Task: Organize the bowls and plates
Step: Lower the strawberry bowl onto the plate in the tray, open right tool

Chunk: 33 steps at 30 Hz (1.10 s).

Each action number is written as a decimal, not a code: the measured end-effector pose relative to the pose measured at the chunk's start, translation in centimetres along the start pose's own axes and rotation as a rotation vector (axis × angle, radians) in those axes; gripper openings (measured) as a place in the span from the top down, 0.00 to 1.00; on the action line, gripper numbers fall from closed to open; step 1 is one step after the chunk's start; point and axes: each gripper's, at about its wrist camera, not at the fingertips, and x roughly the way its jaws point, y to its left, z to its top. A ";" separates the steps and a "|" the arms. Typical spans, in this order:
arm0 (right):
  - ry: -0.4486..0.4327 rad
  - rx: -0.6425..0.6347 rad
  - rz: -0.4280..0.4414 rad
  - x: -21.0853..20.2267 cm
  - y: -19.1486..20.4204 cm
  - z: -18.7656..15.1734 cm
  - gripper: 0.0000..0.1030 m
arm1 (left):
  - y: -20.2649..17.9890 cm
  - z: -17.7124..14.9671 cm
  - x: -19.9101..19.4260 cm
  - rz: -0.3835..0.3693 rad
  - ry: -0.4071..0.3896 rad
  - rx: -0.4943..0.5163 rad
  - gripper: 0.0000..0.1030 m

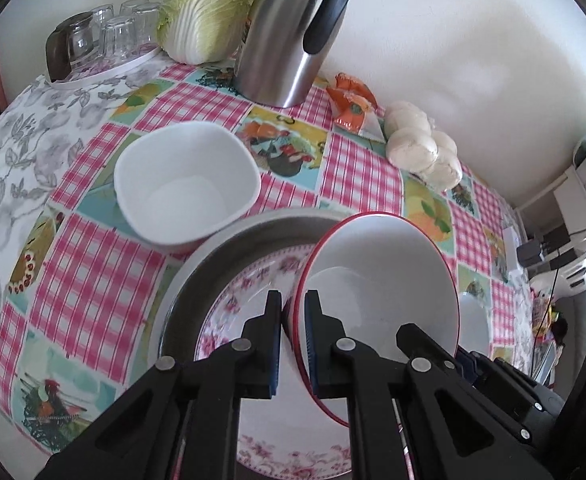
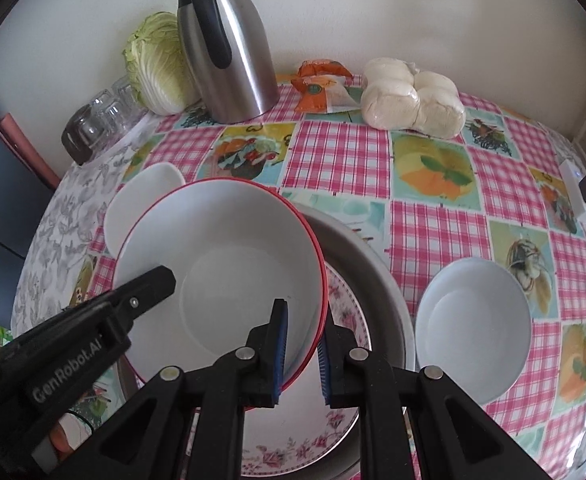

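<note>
Left wrist view: my left gripper (image 1: 293, 344) has its jaws clamped on the rim of the red-rimmed bowl (image 1: 389, 276), and my right gripper (image 2: 303, 356) has its jaws clamped on the opposite rim. The bowl hangs tilted above the floral plate (image 2: 345, 320) in the metal pan (image 2: 377, 264), between the square white bowl (image 1: 185, 184) and the round white bowl (image 2: 473, 320) on the tabletop (image 2: 341, 156).

A plain cream wall (image 2: 413, 8) backs the table's checked, pictured tablecloth (image 2: 341, 160).
</note>
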 end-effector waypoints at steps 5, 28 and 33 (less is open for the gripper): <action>0.026 -0.002 0.001 0.5 0.1 -0.6 0.83 | 0.1 -0.6 0.4 0.017 0.021 0.004 0.88; 0.064 0.025 0.028 1.6 -0.5 -0.7 0.82 | 0.4 -0.6 1.9 -0.013 0.084 -0.038 0.84; 0.065 0.025 0.033 1.5 -0.6 -0.6 0.82 | 0.4 -0.5 1.8 -0.019 0.084 -0.042 0.84</action>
